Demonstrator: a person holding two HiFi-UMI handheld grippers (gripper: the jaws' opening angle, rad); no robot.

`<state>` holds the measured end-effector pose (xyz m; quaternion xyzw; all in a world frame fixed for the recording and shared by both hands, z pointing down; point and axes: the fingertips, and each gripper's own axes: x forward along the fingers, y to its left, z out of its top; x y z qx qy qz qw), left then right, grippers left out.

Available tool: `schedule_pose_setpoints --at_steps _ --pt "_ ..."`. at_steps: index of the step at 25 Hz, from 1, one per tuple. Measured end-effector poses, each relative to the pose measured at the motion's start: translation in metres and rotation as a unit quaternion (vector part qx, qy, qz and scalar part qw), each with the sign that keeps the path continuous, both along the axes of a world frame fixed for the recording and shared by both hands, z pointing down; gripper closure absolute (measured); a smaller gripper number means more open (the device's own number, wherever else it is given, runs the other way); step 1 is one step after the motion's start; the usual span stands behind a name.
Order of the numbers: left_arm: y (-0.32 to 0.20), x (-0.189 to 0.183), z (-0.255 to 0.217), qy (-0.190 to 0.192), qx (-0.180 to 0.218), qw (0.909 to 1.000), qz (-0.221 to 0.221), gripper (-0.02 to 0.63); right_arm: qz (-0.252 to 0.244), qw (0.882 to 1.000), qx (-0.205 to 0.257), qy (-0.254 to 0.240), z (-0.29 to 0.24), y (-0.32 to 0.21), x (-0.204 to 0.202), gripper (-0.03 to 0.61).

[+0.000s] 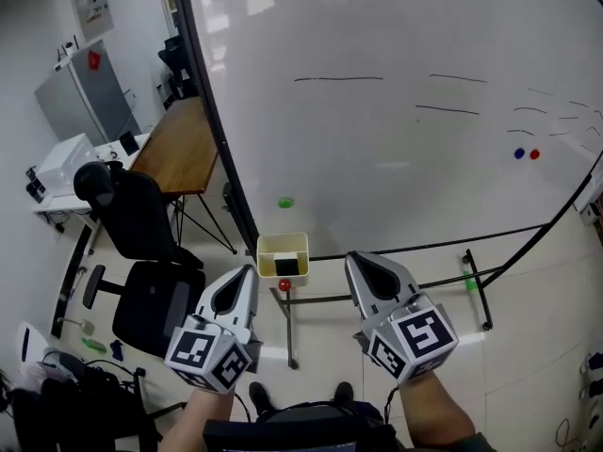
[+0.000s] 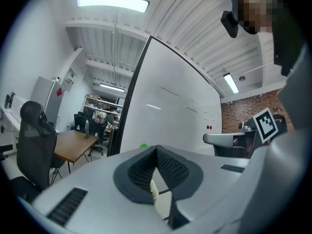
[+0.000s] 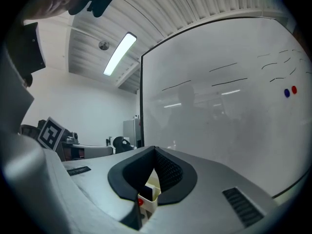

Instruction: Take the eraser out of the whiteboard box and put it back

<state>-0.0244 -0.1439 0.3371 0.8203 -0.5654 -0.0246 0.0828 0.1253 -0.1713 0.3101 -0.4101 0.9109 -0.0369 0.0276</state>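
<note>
Head view: whiteboard [image 1: 396,158] fills most of the frame. It stands on a dark metal frame and carries a few thin pen strokes. Left of it is a wooden table [image 1: 179,149], and nearer to me a black office chair [image 1: 141,224].

My two grippers sit low in the frame, side by side and well apart from each other, both pointing at the board's lower edge. Left gripper [image 1: 249,273]: pads pressed together at the tips, nothing between them. Right gripper [image 1: 354,262]: same, pads meeting at the tips, nothing pinched. Each gripper view confirms this; only the background shows through the gap below the closed tips.

Whiteboard box [image 1: 283,243]: pale yellow, open-topped, hung at the board's bottom edge. It lies between my two gripper tips and slightly ahead of them, touching neither.

Eraser [image 1: 286,267]: a dark block sitting inside the box. The right gripper view also catches it, dark against the pale wall.

Small items: a red disc [image 1: 285,285] just below the box. A green magnet [image 1: 285,201] on the board above the box. A blue magnet [image 1: 518,153] and a red magnet [image 1: 535,154] side by side, far right on the board.
</note>
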Motion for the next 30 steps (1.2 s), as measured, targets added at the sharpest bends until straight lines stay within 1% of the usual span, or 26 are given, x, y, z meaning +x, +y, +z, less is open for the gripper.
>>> schedule_pose_setpoints --at_steps 5,9,14,16,20,22,25,26,29,30 --pt "0.007 0.041 0.014 -0.004 -0.017 0.9996 -0.022 0.591 -0.013 1.000 -0.011 -0.001 0.008 -0.002 0.046 0.561" --pt "0.015 0.064 0.011 -0.011 -0.023 0.9996 -0.013 0.591 -0.009 1.000 -0.005 -0.012 -0.001 0.008 0.066 0.561" --pt "0.015 0.082 0.005 -0.014 -0.014 0.9998 0.005 0.591 0.015 1.000 -0.010 -0.025 -0.007 0.014 0.083 0.561" --pt "0.016 0.087 -0.001 -0.012 -0.006 0.9998 0.015 0.591 0.024 1.000 -0.007 -0.017 -0.009 0.017 0.086 0.561" --pt "0.018 0.094 -0.008 0.003 0.000 0.9991 0.042 0.591 0.048 0.999 -0.011 -0.007 -0.014 0.023 0.094 0.561" --pt "0.019 0.097 -0.013 -0.007 0.013 0.9984 0.055 0.591 0.060 0.998 -0.009 0.003 -0.017 0.031 0.100 0.561" --pt "0.020 0.108 -0.021 -0.048 0.047 0.9959 0.061 0.591 0.076 0.997 0.004 0.009 -0.025 0.039 0.116 0.561" --pt "0.023 0.115 -0.023 -0.051 0.050 0.9952 0.066 0.591 0.079 0.997 0.004 0.008 -0.027 0.042 0.123 0.561" --pt "0.033 0.143 -0.028 -0.024 0.046 0.9951 0.084 0.591 0.078 0.997 0.009 0.005 -0.031 0.052 0.151 0.561" --pt "0.035 0.154 -0.029 -0.022 0.045 0.9949 0.087 0.591 0.074 0.997 0.013 0.004 -0.032 0.055 0.161 0.561"
